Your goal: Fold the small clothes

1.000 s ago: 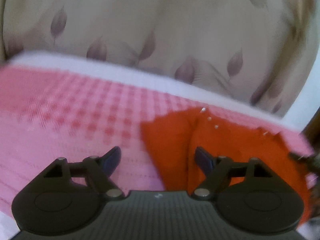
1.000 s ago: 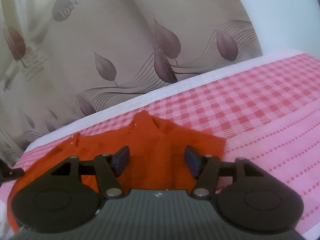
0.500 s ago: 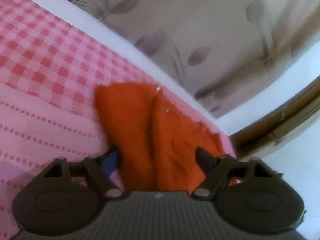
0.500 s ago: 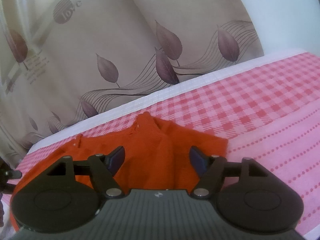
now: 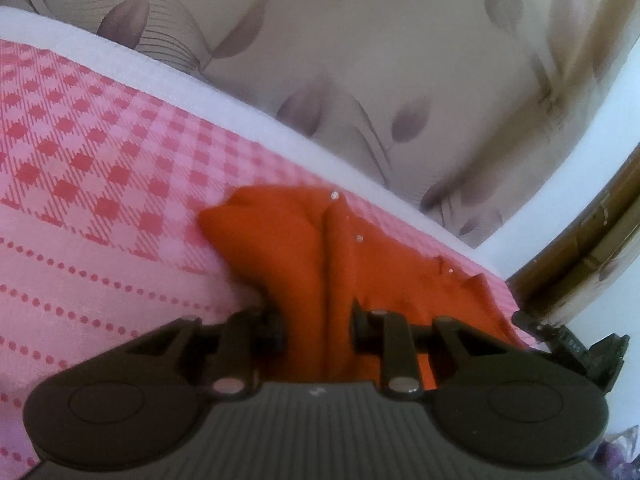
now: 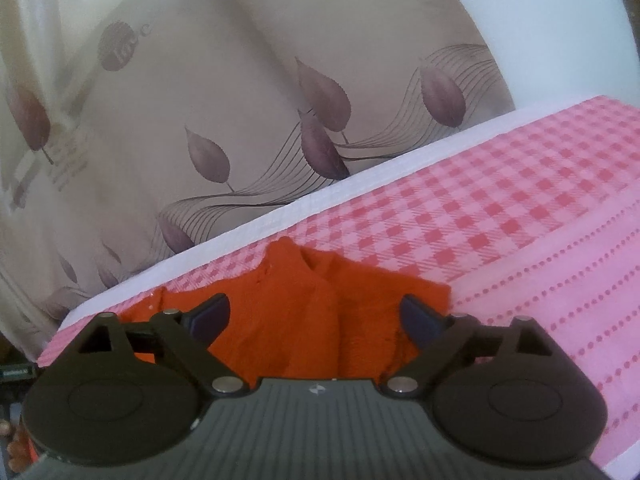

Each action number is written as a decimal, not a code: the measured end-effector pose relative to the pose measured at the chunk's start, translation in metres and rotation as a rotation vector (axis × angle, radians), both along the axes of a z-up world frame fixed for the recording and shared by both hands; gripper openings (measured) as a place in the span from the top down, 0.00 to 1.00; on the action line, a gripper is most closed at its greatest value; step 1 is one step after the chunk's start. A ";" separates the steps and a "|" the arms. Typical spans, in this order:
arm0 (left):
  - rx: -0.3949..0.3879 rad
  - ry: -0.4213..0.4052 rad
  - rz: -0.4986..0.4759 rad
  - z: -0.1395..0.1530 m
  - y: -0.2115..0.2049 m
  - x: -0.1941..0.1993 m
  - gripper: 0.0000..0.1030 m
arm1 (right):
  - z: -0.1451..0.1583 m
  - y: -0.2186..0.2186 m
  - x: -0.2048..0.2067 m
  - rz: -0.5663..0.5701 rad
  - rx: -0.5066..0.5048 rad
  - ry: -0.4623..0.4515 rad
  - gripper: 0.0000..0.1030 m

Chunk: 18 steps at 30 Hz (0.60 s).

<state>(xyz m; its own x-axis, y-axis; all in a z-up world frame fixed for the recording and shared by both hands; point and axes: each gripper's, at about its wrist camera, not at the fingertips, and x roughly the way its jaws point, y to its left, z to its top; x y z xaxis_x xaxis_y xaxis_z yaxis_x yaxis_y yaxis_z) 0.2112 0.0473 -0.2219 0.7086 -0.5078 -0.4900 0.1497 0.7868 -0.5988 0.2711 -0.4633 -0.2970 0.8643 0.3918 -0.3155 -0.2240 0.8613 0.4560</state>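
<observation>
A small orange garment with tiny snap buttons lies on the pink checked cloth, bunched with a raised fold down its middle. My left gripper has its jaws narrowed onto the near part of the garment, with orange fabric between the fingers. In the right wrist view the same garment lies spread under my right gripper, whose jaws stand wide apart above it and hold nothing.
A beige curtain with purple leaves hangs behind the far white edge of the surface. A brown wooden frame and a dark device lie at the right in the left wrist view.
My left gripper has narrowed its jaws onto the orange garment after swinging over it. My right gripper has opened wider and stayed over the garment.
</observation>
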 end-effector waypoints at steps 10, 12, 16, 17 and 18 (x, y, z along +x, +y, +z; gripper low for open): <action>0.035 0.010 0.033 0.004 -0.007 -0.001 0.75 | 0.000 -0.021 -0.021 -0.089 0.110 -0.108 0.00; 0.075 0.019 0.040 0.009 -0.012 0.000 0.75 | 0.001 -0.021 -0.024 -0.061 0.110 -0.138 0.00; 0.111 0.046 0.057 0.024 -0.019 0.003 0.76 | 0.002 -0.026 -0.022 -0.023 0.137 -0.143 0.00; 0.118 0.046 0.061 0.030 -0.021 0.002 0.76 | 0.001 -0.029 -0.022 -0.025 0.157 -0.145 0.00; 0.126 0.043 0.064 0.036 -0.025 0.002 0.76 | 0.000 -0.032 -0.023 -0.027 0.178 -0.148 0.00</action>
